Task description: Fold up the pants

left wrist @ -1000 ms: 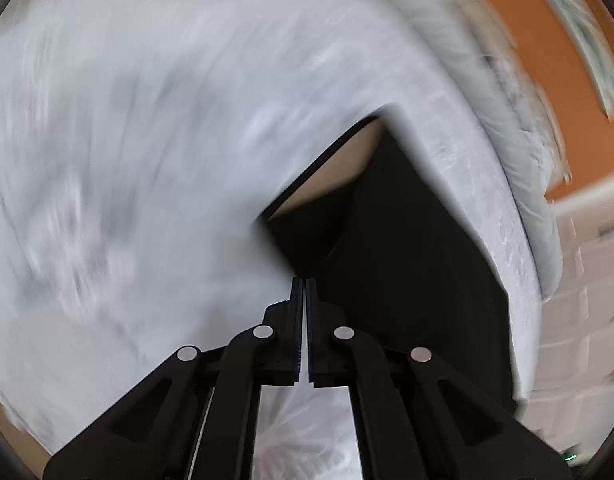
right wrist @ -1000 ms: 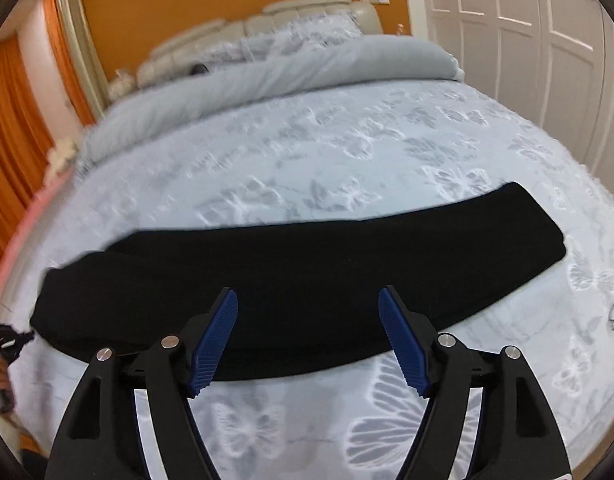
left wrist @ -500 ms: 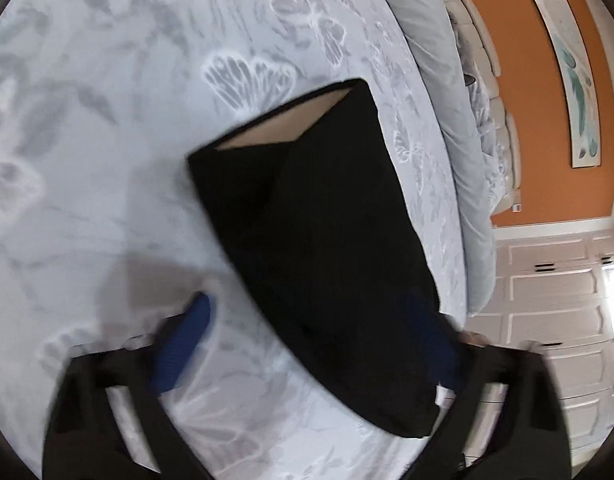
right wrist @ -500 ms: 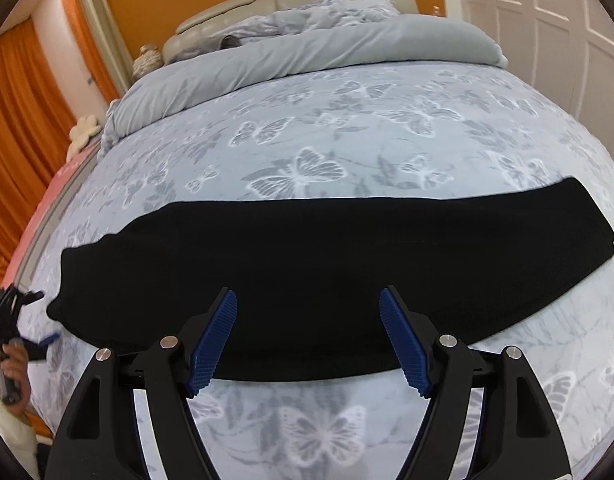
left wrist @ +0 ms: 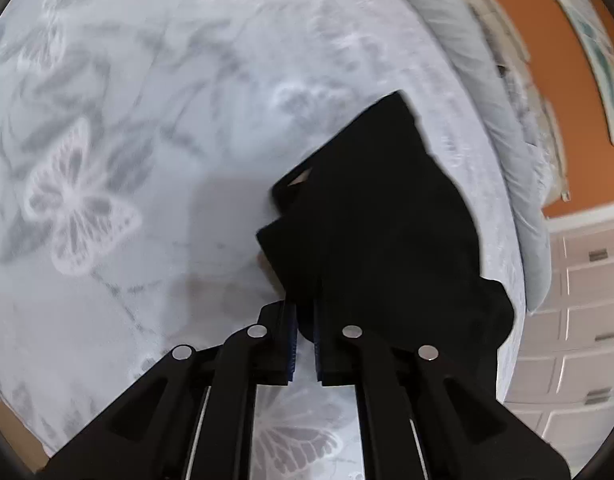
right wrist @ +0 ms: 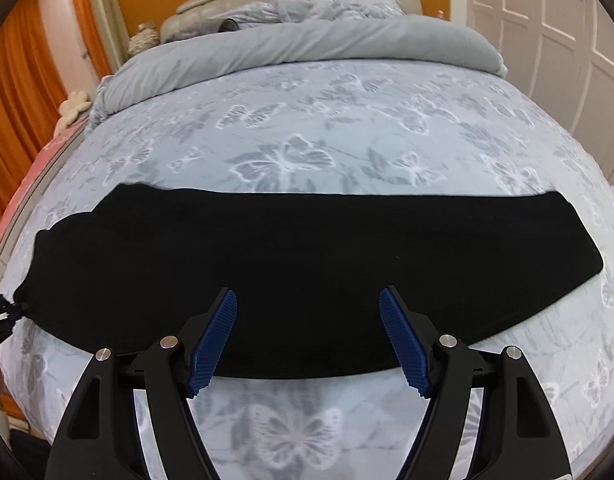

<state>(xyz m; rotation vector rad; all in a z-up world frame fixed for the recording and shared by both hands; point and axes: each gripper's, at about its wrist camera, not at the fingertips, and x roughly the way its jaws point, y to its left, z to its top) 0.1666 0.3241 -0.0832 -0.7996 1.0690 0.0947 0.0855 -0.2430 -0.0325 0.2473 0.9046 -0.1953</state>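
Black pants (right wrist: 299,256) lie as one long band across the bed, left to right, in the right wrist view. My right gripper (right wrist: 309,340) is open and empty, its blue pads (right wrist: 213,340) just above the band's near edge. My left gripper (left wrist: 305,334) is shut on the left end of the pants (left wrist: 387,232), where the cloth is bunched and a bit of pale lining shows. The left gripper also shows at the far left of the right wrist view (right wrist: 1,314), at that end of the pants.
The bed has a grey bedspread with white butterflies (right wrist: 307,140). A grey duvet (right wrist: 307,48) and pillows lie at the headboard. Orange curtains (right wrist: 23,72) hang left and white wardrobe doors (right wrist: 547,20) stand right. White drawers (left wrist: 579,320) are beside the bed.
My left gripper was open over the pants' end half a second ago and has now shut on it. The right gripper has stayed open and has drawn back a little.
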